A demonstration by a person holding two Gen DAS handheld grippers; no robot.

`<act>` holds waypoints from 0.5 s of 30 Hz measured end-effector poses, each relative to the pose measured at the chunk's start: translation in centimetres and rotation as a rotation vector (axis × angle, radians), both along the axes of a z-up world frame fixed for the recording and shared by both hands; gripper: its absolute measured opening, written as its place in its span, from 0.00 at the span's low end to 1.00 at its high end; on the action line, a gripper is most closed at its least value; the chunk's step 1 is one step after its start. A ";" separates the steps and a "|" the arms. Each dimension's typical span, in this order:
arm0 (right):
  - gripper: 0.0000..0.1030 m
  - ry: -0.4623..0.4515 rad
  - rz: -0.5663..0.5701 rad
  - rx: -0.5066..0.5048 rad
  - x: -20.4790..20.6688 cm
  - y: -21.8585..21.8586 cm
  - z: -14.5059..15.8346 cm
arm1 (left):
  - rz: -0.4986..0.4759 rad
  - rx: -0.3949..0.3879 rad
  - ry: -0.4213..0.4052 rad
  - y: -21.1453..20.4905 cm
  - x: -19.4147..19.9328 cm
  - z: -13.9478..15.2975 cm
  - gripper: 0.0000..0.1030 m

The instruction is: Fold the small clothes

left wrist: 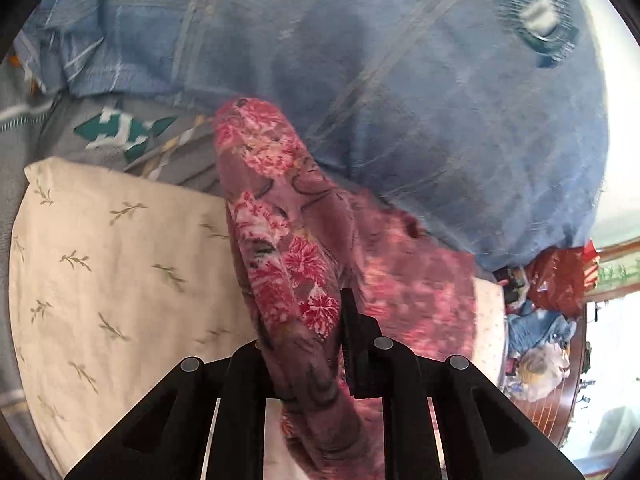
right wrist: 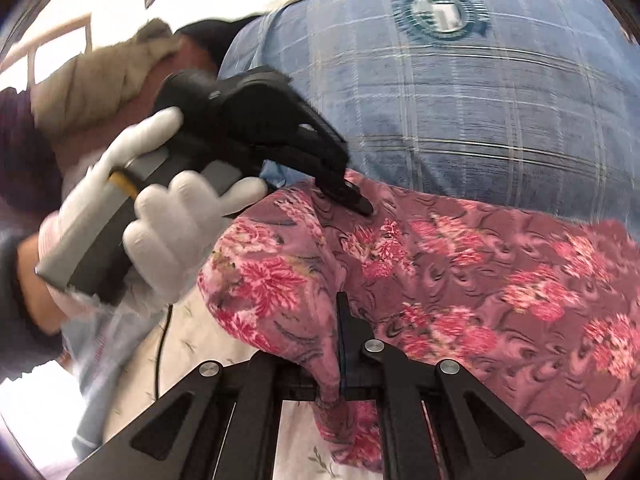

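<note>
Both grippers clamped on the floral cloth [right wrist: 460, 280], lifted off the bed.

Left gripper [left wrist: 320, 344]: jaws pinched on a bunched fold of the cloth. In the left wrist view the fold runs from the jaws at 6 o'clock up toward 11, standing as a rolled ridge; rest of the cloth spreads to 3–4 o'clock, blurred. Only the right-hand finger [left wrist: 354, 332] is clear; the other is hidden behind the fabric.

Right gripper [right wrist: 336, 344]: jaws closed tight on a cloth edge at 6 o'clock in the right wrist view. Fabric drapes down through the fingers and fans out to 3–5 o'clock.

Right wrist view also shows the left gripper [right wrist: 354, 200] at 10–11 o'clock from centre, tips biting the top edge of the cloth, held by a white-gloved hand [right wrist: 168, 224]. A black cable [right wrist: 160, 344] hangs below it at 8 o'clock.

Surroundings: blue plaid blanket [right wrist: 460, 100] behind the cloth, 12–2 o'clock, with a round teal emblem [right wrist: 440, 10] near 12–1. Cream sheet [left wrist: 120, 264] with leaf sprigs under the cloth, at 8–9 o'clock in the left wrist view. Grey patterned fabric [left wrist: 120, 132] at 10. Clutter of bags [left wrist: 556, 280] at 3–4 o'clock, too blurred to identify.
</note>
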State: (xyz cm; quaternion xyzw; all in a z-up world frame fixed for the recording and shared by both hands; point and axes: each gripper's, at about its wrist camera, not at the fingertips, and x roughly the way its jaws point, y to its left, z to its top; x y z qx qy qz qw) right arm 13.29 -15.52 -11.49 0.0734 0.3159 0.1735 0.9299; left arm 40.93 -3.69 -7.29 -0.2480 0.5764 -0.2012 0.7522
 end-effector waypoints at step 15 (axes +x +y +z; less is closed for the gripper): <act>0.05 -0.069 -0.220 0.361 -7.1 -15.4 1.4 | -0.163 0.125 -0.148 -17.1 -5.6 7.2 0.13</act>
